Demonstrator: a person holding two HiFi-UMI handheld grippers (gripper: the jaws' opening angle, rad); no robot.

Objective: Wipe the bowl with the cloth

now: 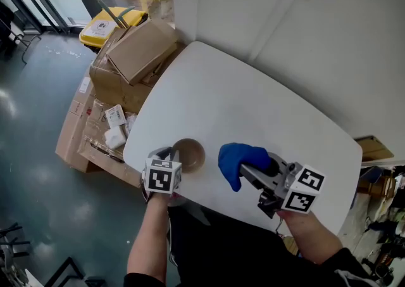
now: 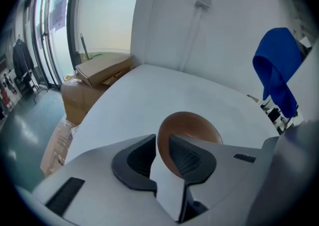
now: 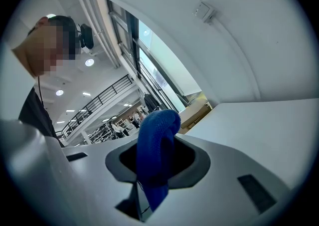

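Near the front edge of the table (image 1: 253,102), toward its left corner, the bowl (image 1: 190,153) stood upright. Your left gripper (image 1: 168,153) was just at its near side. Its jaws were a little apart, the near rim of the bowl was between them, and I saw no pad pressing on it. Your right gripper (image 1: 250,166) was closed on the blue cloth (image 1: 235,160) and held it above the table, beside the bowl but apart from it.

I think the risk was the thin rim. If your left jaws closed on only a small part of it, the bowl could tip or turn when the cloth pushed inside. It stood close to the edge, so a hard push toward you could slide it off. The cloth hung loose in a fold and could pull out of the jaws.

The bowl was small, round and brown, smooth inside and empty.
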